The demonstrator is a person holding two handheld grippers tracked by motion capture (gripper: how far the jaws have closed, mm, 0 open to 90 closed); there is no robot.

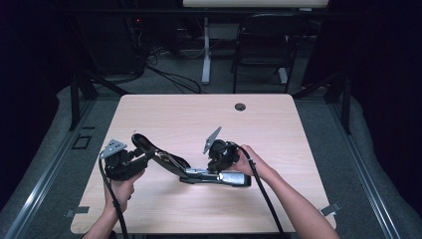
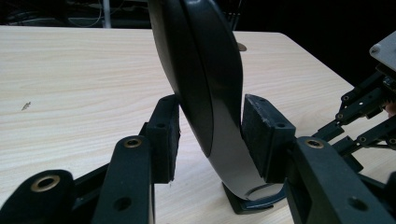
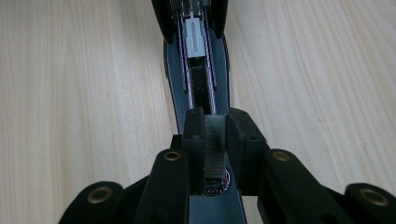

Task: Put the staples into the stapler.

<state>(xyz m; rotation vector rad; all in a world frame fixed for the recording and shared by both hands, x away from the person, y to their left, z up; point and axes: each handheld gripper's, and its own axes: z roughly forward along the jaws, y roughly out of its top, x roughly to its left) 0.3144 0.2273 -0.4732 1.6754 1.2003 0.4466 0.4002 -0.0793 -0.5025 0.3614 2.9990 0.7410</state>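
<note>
Scene: a black stapler (image 1: 199, 172) is lying opened at lower centre of the high view, on a pale wooden table (image 1: 189, 114).
Stapler lid: the hinged top arm (image 2: 205, 79) is being held raised, at lower left of centre in the high view.
Left gripper (image 1: 142, 158): it is being kept partly closed, both pads pressing the top arm's sides.
Right gripper (image 1: 217, 167): it is being kept nearly shut on a strip of staples (image 3: 215, 144) over the open magazine channel (image 3: 201, 88).
Step in hand (judged): the strip is being loaded into the channel.
Doing it well: the strip should be lined up with the rails and lowered flat; the lid should be held steady.
In the way: the white pusher (image 3: 194, 35) at the upper end of the channel may be blocking travel.
Surroundings: a cable grommet (image 1: 240, 106) and a chair (image 1: 263, 45) are lying well apart, at upper right.
</note>
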